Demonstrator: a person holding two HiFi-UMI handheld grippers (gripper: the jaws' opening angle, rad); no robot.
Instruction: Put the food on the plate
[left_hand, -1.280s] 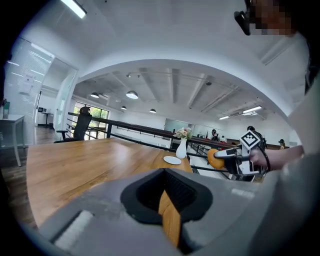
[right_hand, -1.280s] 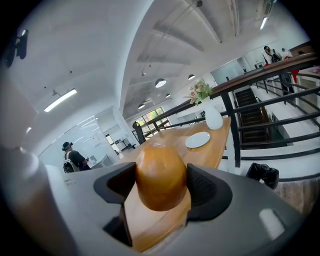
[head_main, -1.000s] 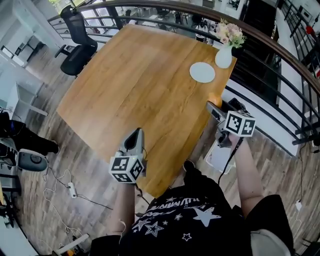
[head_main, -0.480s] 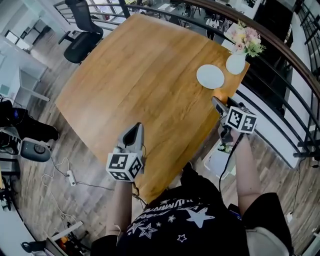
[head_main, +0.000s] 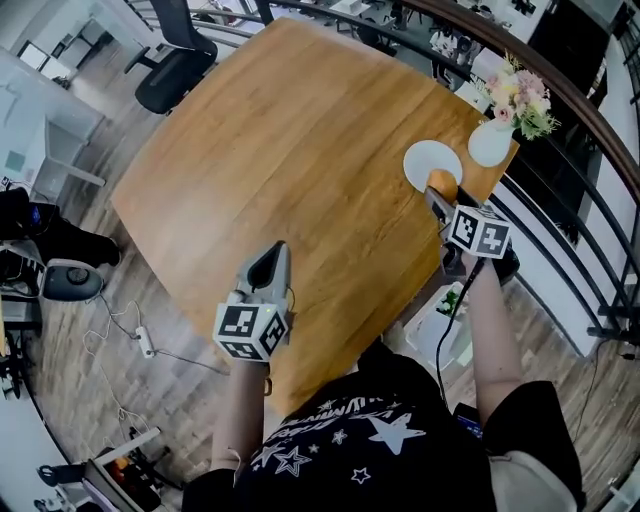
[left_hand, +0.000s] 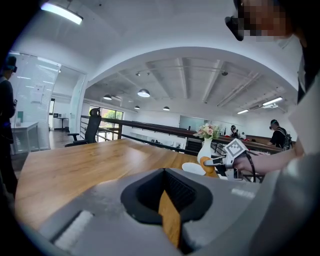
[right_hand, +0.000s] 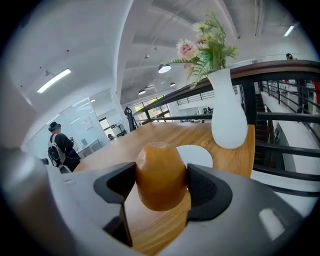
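Observation:
An orange-brown, egg-shaped piece of food (right_hand: 160, 172) sits clamped between the jaws of my right gripper (right_hand: 161, 186), which is shut on it. In the head view that food (head_main: 441, 182) hangs over the near edge of the round white plate (head_main: 428, 158) at the table's far right corner. The plate (right_hand: 197, 155) lies just beyond the food in the right gripper view. My left gripper (head_main: 271, 258) is held over the table's near edge, its jaws together with nothing between them. From the left gripper (left_hand: 169, 207) view, the food (left_hand: 206, 164) and plate (left_hand: 192, 168) show far off to the right.
A white vase (head_main: 491, 143) with pink flowers (head_main: 520, 100) stands just behind the plate at the table (head_main: 300, 140) corner. A dark railing (head_main: 570, 110) runs past the table's right side. An office chair (head_main: 172, 60) stands at the far left.
My right gripper has carried the food forward from beside the table's right edge to the plate's near rim. The left gripper has stayed about where it was.

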